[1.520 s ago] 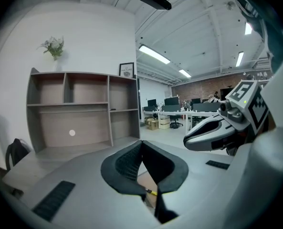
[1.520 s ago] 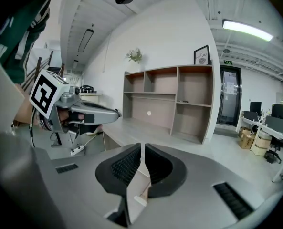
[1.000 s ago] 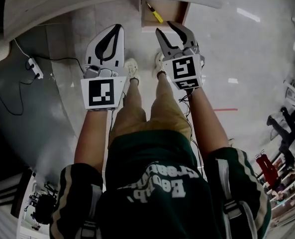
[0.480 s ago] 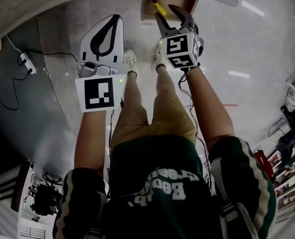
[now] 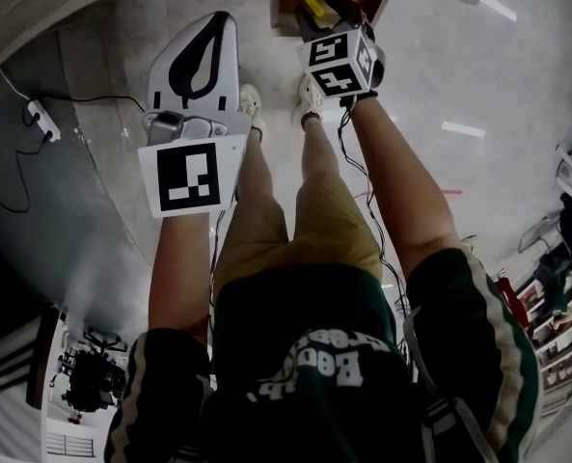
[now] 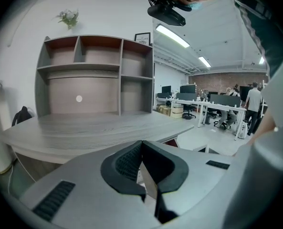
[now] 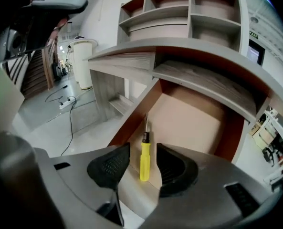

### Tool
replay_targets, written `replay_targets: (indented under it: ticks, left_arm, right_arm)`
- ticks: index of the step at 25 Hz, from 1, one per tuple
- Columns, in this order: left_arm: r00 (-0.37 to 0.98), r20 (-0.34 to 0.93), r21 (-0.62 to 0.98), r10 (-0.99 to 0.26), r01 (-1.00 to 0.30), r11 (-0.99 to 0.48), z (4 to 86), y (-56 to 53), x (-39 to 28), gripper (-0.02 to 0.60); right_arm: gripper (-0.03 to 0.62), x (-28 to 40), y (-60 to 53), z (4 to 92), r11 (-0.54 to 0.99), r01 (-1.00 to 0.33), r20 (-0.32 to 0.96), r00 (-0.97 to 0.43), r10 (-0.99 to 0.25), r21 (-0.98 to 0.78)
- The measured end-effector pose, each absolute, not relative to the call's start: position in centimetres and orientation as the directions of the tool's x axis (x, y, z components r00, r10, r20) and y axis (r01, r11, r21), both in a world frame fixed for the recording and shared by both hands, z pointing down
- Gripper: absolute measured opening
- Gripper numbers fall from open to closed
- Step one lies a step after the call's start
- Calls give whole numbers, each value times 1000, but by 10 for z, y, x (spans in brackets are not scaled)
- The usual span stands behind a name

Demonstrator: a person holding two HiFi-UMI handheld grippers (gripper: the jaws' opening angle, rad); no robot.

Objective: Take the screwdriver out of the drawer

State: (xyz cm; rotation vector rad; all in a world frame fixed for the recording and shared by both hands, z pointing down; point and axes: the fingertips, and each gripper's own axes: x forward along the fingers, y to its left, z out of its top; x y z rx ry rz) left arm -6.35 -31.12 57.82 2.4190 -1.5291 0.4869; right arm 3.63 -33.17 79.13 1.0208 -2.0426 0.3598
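Observation:
A yellow-handled screwdriver lies in the open wooden drawer, close to its left wall, with the metal shaft pointing inward. My right gripper hangs just above it. Its jaws are opening and stand on either side of the handle without touching it. In the head view the screwdriver shows at the top edge inside the drawer, and the right gripper reaches into it behind its marker cube. My left gripper is held out over the floor to the left of the drawer, shut and empty; in its own view the left gripper points at the desk.
The grey desk carries a shelf unit, and the drawer sits under the desk's edge. A power strip with cables lies on the floor to the left. The person's shoes stand in front of the drawer. A white bin stands further left.
My right gripper has gone down into the drawer towards the screwdriver and its jaws have spread wider. The left gripper has sunk a little and stays shut.

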Motion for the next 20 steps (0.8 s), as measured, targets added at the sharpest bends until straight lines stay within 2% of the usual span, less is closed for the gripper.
replay_targets:
  ticks: [20]
  left_arm:
    - [389,421,75,-819,-915,-396,600,-307,-87,18]
  right_arm:
    - [179,26,-351,838,608,-785,807,-281,-520,118]
